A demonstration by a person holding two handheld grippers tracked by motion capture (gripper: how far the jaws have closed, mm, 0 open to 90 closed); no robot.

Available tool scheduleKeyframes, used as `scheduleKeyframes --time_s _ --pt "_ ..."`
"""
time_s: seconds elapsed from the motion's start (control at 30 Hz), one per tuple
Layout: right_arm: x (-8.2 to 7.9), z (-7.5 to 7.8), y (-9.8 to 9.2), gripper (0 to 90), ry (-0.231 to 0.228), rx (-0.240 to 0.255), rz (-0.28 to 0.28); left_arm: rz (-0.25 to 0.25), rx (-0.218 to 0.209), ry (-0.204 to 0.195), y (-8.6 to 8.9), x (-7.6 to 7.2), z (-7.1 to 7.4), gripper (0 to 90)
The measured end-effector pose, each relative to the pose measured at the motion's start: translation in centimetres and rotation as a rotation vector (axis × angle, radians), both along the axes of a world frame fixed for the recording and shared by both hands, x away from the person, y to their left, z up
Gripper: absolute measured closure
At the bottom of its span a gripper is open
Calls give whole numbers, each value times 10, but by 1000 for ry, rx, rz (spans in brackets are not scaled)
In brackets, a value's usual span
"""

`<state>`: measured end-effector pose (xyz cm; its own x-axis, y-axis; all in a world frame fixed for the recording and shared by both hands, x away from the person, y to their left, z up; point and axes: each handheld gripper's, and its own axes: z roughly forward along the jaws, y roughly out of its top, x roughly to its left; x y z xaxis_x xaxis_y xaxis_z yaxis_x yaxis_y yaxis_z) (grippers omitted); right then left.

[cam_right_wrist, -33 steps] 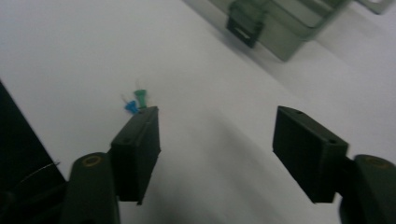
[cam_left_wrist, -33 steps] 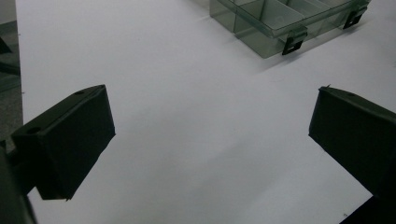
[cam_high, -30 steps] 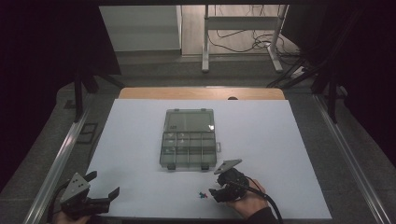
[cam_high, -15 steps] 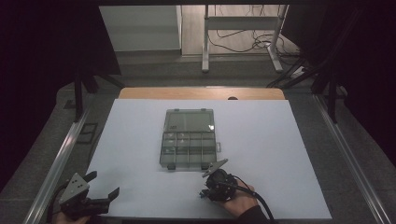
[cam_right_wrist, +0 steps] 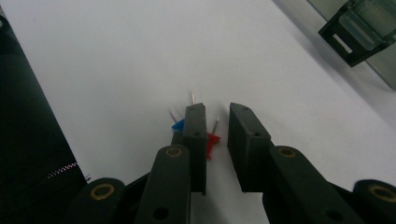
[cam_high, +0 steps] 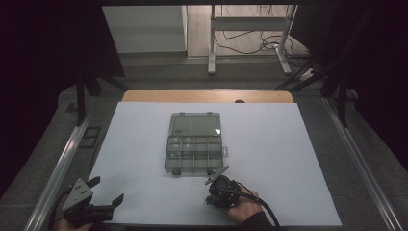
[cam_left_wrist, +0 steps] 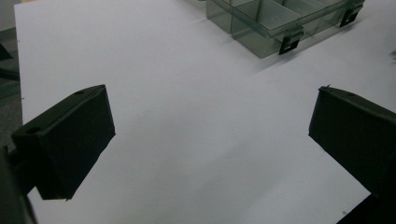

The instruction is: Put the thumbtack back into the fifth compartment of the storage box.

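My right gripper [cam_right_wrist: 217, 140] has its jaws a narrow gap apart and nothing clamped, low over the white sheet [cam_high: 269, 154] near the front edge of the table. A red push pin [cam_right_wrist: 212, 140] lies in that gap, tight against the left jaw with its metal point aimed away from me. A blue push pin [cam_right_wrist: 177, 125] sits just outside the same jaw, partly hidden behind it, and a third bare point pokes out past the jaw tip; I cannot tell what head it belongs to.

The risks as I judge them: if I close now, the red pin is off-centre, so the jaw may roll it or pinch the tapered head and squirt it out. The left jaw could also shove the blue pin aside or trap both together. Pins this light will skate on smooth paper.

Further out, the clear compartment box [cam_high: 195, 144] lies open, its latch corner just beyond my gripper; a careless lift could clip it.

My left gripper [cam_high: 94, 204] rests wide open and empty at the near left corner, well apart.
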<state>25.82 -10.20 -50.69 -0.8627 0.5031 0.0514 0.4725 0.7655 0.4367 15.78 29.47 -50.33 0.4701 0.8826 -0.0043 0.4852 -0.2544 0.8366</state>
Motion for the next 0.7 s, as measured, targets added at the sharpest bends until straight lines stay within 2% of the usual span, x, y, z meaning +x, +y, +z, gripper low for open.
scheduleKeyframes --time_s 0.17,0.43,0.67,0.7 --pt "-1 -1 0 815 -18 -22 1 -1 1 -1 0 0 0 6" --pt "-2 0 0 825 -36 -28 -1 -2 4 4 0 0 0 6" --pt "2 7 -7 825 -54 31 -25 1 1 13 0 1 0 7" --pt "4 10 -8 825 -56 60 -26 0 2 12 0 1 0 7"
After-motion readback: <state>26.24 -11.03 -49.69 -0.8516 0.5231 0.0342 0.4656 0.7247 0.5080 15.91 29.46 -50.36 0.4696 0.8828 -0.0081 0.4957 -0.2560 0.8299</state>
